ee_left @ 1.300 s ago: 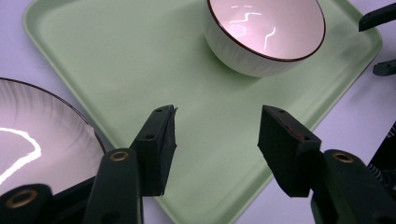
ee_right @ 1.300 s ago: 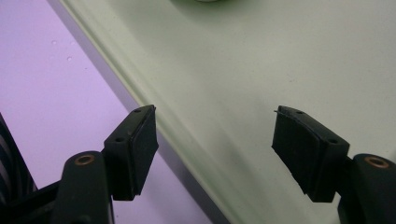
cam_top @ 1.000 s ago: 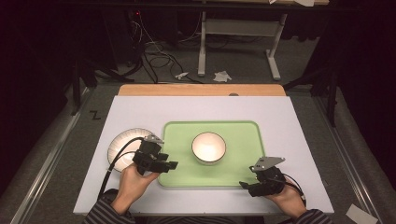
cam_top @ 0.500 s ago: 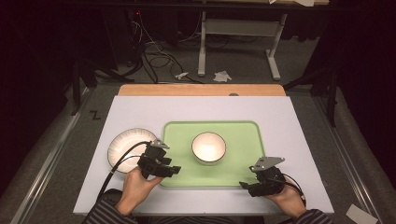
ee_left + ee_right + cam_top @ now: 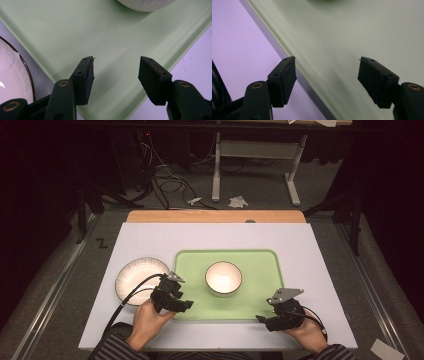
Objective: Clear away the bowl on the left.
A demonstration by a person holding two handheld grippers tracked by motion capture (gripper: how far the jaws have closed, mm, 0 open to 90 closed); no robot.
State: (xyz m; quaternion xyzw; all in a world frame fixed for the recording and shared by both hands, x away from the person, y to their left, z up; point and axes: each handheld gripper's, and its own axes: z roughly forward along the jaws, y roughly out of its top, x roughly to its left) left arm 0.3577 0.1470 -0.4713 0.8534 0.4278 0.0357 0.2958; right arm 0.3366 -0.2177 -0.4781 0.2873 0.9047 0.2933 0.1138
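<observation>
the flat pale-green plastic tray (image 5: 260,270) lies in the middle of the white surface (image 5: 150,237), long side toward the person, and both grippers are at its near corners. one thing sits in it: a round white bowl (image 5: 223,278), a little left of the tray's centre, and it looks empty inside. the rest of the tray floor is bare green.

left gripper (image 5: 186,303) is over the tray's near left corner, fingers spread wide with nothing between them. in the left gripper view, the fingers (image 5: 85,77) hang above the green floor just inside the rim, the bowl's ribbed underside up at the top edge.

right gripper (image 5: 261,319) is at the near right corner, fingers wide apart too, gripping nothing. in the right gripper view, the tray's raised rim runs between them, one finger over the white surface, the other over the tray.

just left of the tray, off it, rests a round white plate with a dark rim (image 5: 137,279), also empty.
</observation>
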